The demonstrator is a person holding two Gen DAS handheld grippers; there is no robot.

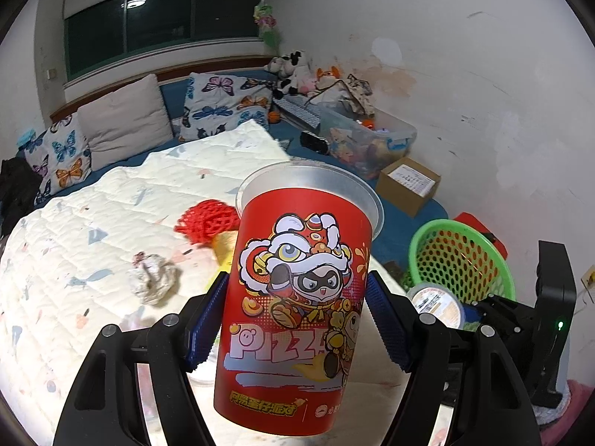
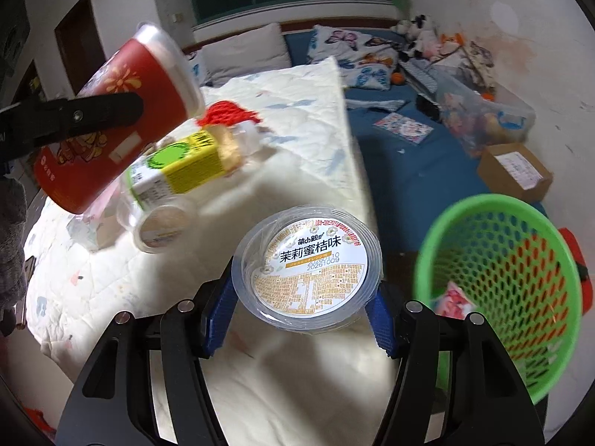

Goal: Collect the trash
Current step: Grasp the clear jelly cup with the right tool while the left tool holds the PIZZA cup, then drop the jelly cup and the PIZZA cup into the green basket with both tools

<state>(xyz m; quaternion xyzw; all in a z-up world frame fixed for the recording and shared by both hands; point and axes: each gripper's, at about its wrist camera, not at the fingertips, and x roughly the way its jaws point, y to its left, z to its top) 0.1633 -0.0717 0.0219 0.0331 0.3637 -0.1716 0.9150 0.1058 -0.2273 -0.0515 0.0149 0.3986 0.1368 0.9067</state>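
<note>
Basket (image 2: 498,290), green mesh, is the landmark: it sits off the bed's edge, just right of the right gripper (image 2: 305,308) and well right of the left gripper (image 1: 297,330). Right gripper is closed on a clear lidded tub (image 2: 306,267), pads pressing its sides, printed lid facing the camera, held above the quilt (image 2: 260,390). Left gripper is closed around a red cup (image 1: 297,312), pads on both sides of its wall, cup upright with rim away from the camera in its own view; from the right wrist view the cup (image 2: 115,126) hangs tilted, far left of the basket.

Key relation: tub is the nearer load, close beside the basket rim and about level with it, so the right hand likely drops first; a short move rightward over the opening, then release. Cup has to cross the quilt toward the basket afterwards, long axis needing to tip rim-down or go in upright.

Basket contents: one pink-and-white wrapper (image 2: 455,299) near the bottom, otherwise mostly mesh visible.

Left of the basket on the quilt: yellow carton (image 2: 178,167), red net (image 2: 227,113), another clear tub (image 2: 160,223) on its side, crumpled tissue (image 1: 154,278). Not yet collected.
</note>
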